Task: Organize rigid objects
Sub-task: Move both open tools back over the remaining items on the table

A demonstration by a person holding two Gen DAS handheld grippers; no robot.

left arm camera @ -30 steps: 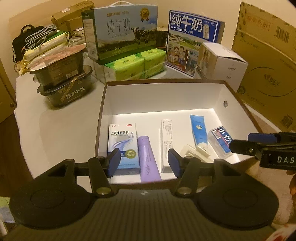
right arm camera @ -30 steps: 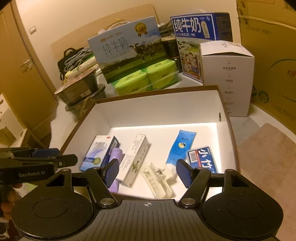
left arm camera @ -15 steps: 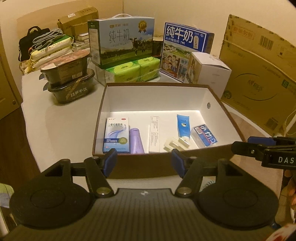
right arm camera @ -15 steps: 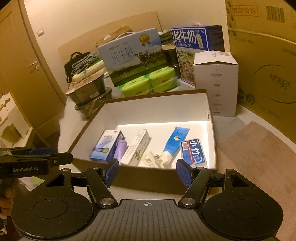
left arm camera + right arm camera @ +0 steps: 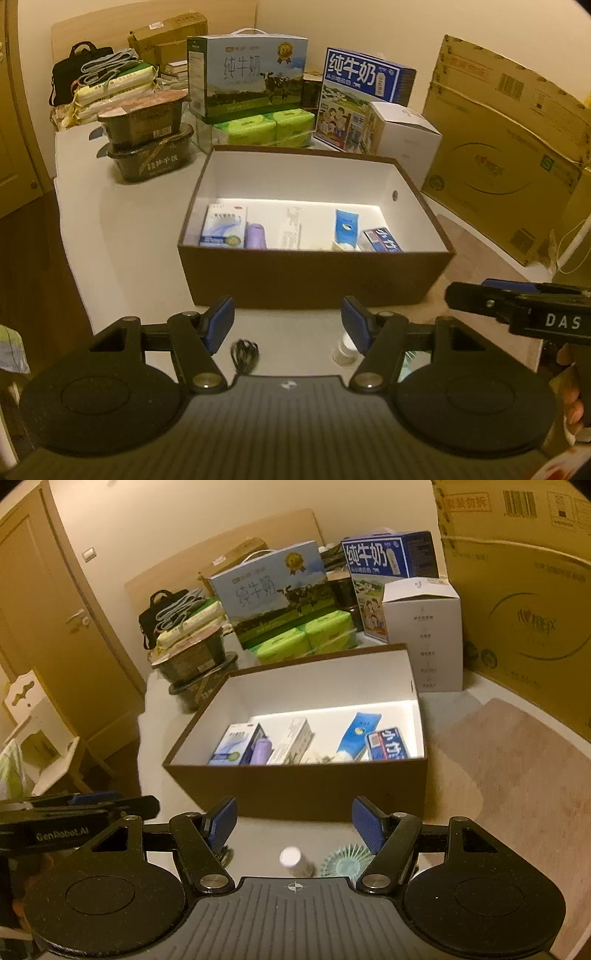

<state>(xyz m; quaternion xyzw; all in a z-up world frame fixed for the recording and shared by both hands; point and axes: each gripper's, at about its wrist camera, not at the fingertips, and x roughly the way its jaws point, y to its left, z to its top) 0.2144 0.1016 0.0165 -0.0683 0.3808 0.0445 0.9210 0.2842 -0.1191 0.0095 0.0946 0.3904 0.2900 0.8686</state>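
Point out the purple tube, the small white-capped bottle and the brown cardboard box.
Purple plastic tube (image 5: 255,236), left wrist view, on its upper body.
Small white-capped bottle (image 5: 290,856), right wrist view, on the cap.
Brown cardboard box (image 5: 314,277), left wrist view, on the near outer wall.

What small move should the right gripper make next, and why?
Probably lower the right gripper onto the small white-capped bottle, which lies loose on the table just below its open, empty jaws. The brown box already holds several items, while this bottle, the teal comb-like disc and the black hair tie remain outside.
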